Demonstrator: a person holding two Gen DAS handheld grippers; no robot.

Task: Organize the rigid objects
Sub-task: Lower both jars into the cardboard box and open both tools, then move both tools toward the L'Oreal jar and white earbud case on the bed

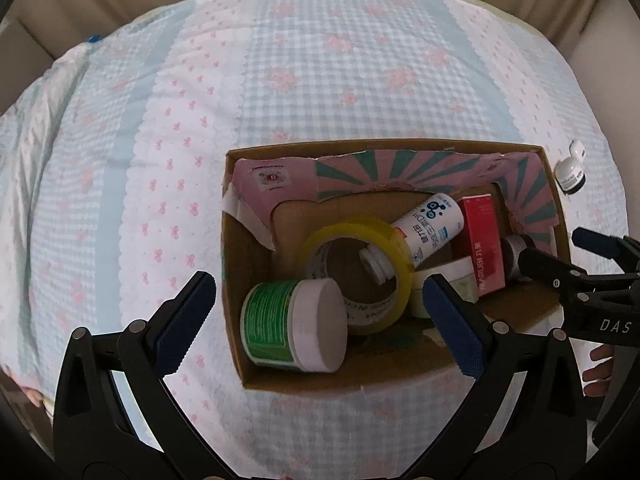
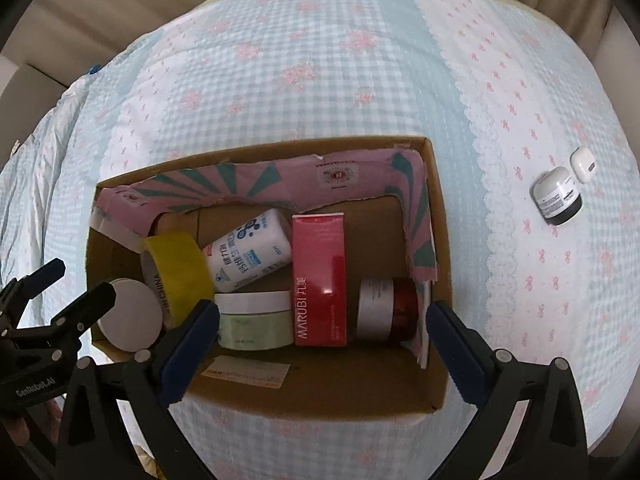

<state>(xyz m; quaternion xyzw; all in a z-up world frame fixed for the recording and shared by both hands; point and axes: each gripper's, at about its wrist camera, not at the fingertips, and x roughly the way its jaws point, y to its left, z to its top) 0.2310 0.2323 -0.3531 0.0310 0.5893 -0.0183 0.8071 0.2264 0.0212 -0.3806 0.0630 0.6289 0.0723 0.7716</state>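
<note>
Currently positioned above cardboard box on quilted bedspread. Left gripper: spread wide, holding nothing. Right gripper: spread wide, holding nothing. Box contents: green jar on its side, yellow tape roll, white bottle lying flat, red carton, pale green tub, dark red jar. Outside box, on bedspread: small black-and-white jar touching white earbud case.
</note>
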